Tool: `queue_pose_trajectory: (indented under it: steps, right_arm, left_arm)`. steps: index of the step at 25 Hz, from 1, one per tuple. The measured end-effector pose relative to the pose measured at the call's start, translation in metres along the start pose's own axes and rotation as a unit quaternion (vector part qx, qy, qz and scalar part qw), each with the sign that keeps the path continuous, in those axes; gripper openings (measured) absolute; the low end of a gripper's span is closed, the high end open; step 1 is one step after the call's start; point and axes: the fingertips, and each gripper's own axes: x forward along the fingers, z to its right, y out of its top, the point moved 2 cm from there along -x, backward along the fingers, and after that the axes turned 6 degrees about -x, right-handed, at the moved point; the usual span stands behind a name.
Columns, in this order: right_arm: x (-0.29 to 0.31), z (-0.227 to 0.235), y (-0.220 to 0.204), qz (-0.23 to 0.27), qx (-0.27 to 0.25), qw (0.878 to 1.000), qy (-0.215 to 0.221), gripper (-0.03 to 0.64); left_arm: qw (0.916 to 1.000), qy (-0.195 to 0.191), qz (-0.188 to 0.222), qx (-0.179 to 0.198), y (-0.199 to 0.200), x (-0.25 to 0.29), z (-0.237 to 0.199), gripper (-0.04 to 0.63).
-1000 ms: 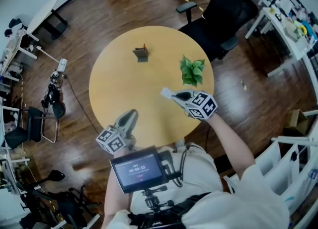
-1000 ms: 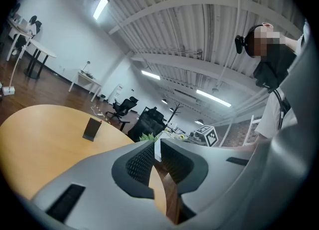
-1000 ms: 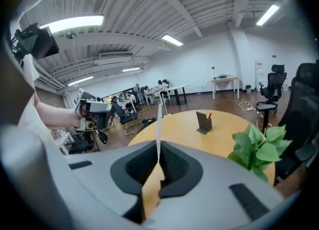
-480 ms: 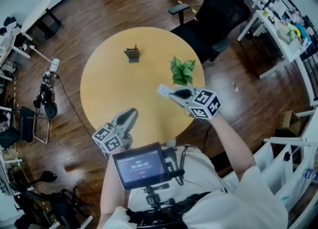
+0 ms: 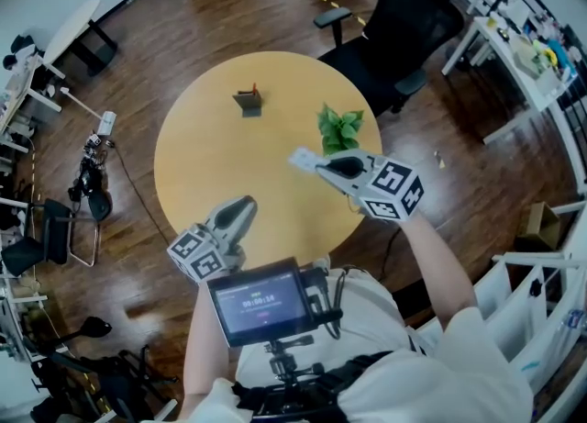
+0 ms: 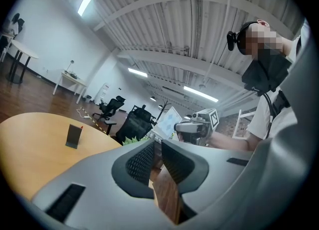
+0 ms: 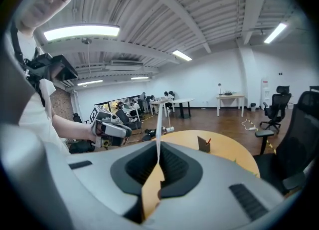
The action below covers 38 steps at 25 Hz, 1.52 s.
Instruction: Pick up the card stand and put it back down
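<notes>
Office floor of dark wood runs all round the round yellow surface that I'm looking down on. On its far side the card stand sits upright, alone, well apart from both of my tongs. A small green plant stands near the right edge, and a black chair is pushed up behind it. My right tongs hang above the surface just in front of the plant, clenched on a thin white card that sticks out past the tips toward the stand; from the right gripper view I see it edge-on, pinched between the pads. My left tongs hover over the near edge, pointing across the surface, pads drawn together with nothing between them. A screen sits at my chest.
</notes>
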Motion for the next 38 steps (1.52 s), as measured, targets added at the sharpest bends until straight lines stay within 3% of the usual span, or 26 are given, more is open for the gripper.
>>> queue_pose_trajectory:
  steps: [9, 19, 24, 29, 38]
  right_arm:
    - [-0.018, -0.008, 0.034, 0.019, -0.027, 0.999, 0.01, 0.028]
    - [-0.027, -0.015, 0.052, 0.036, -0.039, 0.999, 0.01, 0.028]
    - [-0.029, -0.012, 0.047, 0.034, -0.039, 0.999, 0.006, 0.028]
    - [-0.034, -0.012, 0.044, 0.035, -0.038, 0.999, 0.004, 0.028]
    - [-0.037, -0.021, 0.034, 0.032, -0.037, 0.999, 0.004, 0.028]
  left_arm:
    - [0.9994, -0.005, -0.012, 0.033, 0.018, 0.006, 0.015, 0.048]
    - [0.9991, -0.009, 0.007, 0.04, 0.044, -0.006, 0.01, 0.048]
    - [0.9985, 0.015, 0.013, 0.051, 0.044, -0.006, 0.003, 0.043]
    - [0.9985, 0.025, 0.038, 0.032, 0.045, -0.009, -0.002, 0.041]
    - [0.9987, 0.023, 0.041, 0.022, 0.033, -0.016, 0.002, 0.04]
